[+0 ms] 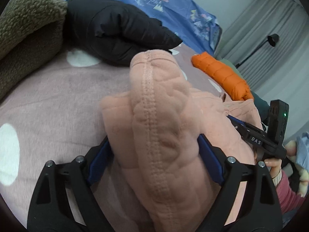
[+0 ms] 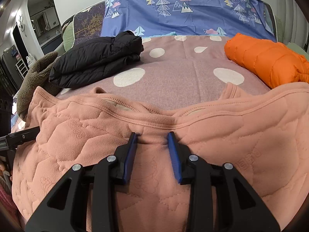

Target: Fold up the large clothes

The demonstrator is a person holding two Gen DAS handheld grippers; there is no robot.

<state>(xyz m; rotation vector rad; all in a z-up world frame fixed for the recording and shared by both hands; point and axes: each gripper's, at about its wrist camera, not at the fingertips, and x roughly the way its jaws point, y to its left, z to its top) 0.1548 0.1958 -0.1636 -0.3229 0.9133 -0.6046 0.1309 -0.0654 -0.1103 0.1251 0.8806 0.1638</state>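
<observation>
"das" on the right hand-held gripper point(image 1: 229, 118) (white letters)

Home bedroom, bed with dotted pink blanket point(image 2: 173, 85), tree-print sheet point(image 2: 183, 9), grey curtains point(image 1: 270, 29)

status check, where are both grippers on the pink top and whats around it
Left gripper open, a pink top fold between its fingers. Right gripper pinching a fold. Black jacket and orange jacket lie clear beyond.

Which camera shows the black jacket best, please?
The right wrist view: the black jacket lies folded and whole on the bed, in focus. In the left wrist view it is nearer but darker, partly hidden behind the pink garment.
</observation>
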